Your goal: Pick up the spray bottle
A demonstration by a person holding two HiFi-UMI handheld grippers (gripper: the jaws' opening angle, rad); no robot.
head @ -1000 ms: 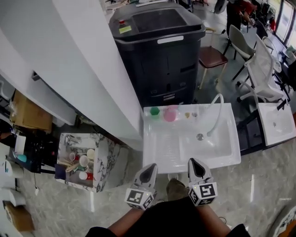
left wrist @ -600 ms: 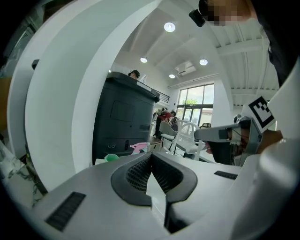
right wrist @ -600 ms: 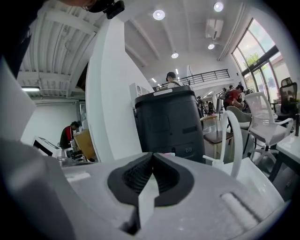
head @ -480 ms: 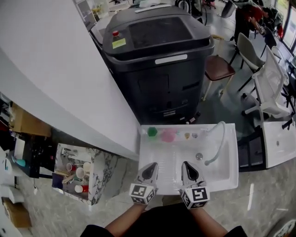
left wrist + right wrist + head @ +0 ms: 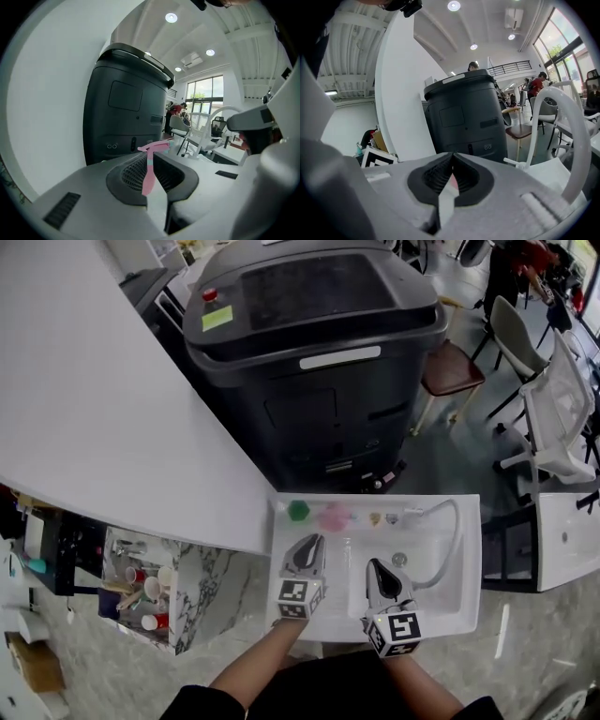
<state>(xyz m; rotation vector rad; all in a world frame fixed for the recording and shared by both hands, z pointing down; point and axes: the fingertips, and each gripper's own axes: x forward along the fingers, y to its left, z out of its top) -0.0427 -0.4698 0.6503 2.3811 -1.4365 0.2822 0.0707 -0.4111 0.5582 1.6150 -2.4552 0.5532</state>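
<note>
The pink spray bottle (image 5: pixel 333 517) stands untouched on the sink's (image 5: pixel 472 554) back rim, at 3 o'clock from a green thing (image 5: pixel 298 510). The left hand-held gripper (image 5: pixel 310 542) hovers over the sink with the bottle at its 1 o'clock, jaws all but closed and empty. The right hand-held gripper (image 5: pixel 375 566), at its 4 o'clock, is closed on nothing.

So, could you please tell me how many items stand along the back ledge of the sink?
4: a green one leftmost, the pink spray bottle beside it, then a small yellowish one and another small one further right; others may be hidden.
</note>
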